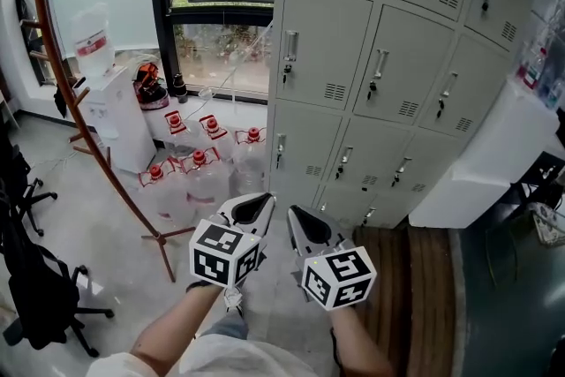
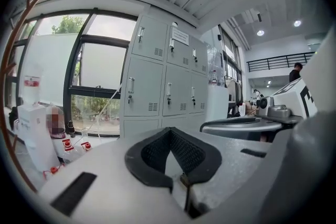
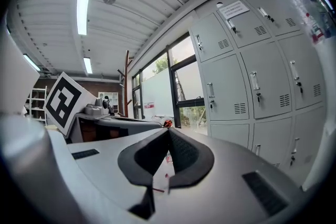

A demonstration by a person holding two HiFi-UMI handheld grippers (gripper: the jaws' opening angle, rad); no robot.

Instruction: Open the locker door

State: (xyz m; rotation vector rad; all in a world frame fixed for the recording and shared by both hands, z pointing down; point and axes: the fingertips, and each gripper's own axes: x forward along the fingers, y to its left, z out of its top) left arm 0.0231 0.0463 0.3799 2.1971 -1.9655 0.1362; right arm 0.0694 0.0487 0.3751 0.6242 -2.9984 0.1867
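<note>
The left claw (image 1: 262, 199) and the right claw (image 1: 295, 213) sit low and side by side in front of the person, each with its black-and-white marker cube turned upward. Both point toward the tall grey metal locker bank (image 1: 380, 57), which stands ahead and to the right, well apart from either tip. In the left gripper view the two dark ribbed pads of the left claw meet at their tips with nothing between them. The right gripper view shows the same for the right claw: pressed together and empty. Every small rectangular locker door (image 1: 322, 49) in view lies flush and closed, each with a slim upright metal handle (image 1: 290, 46) near its left edge and a louvred vent in its lower right corner. Small dark pieces hang under the handles, possibly keys, though they are too small to be sure. Left of the lockers is a dark-framed window (image 1: 221, 40) with greenery behind the glass. Below it, a cluster of clear plastic water bottles with red caps (image 1: 199, 172) stands on the pale glossy floor (image 1: 106, 225), just beside the foot of the lockers. Further left are a white box-shaped water dispenser (image 1: 119, 119) with a bottle on top, a curved reddish-brown wooden coat stand (image 1: 66, 84), and a black office chair (image 1: 40, 296) at the frame edge.
</note>
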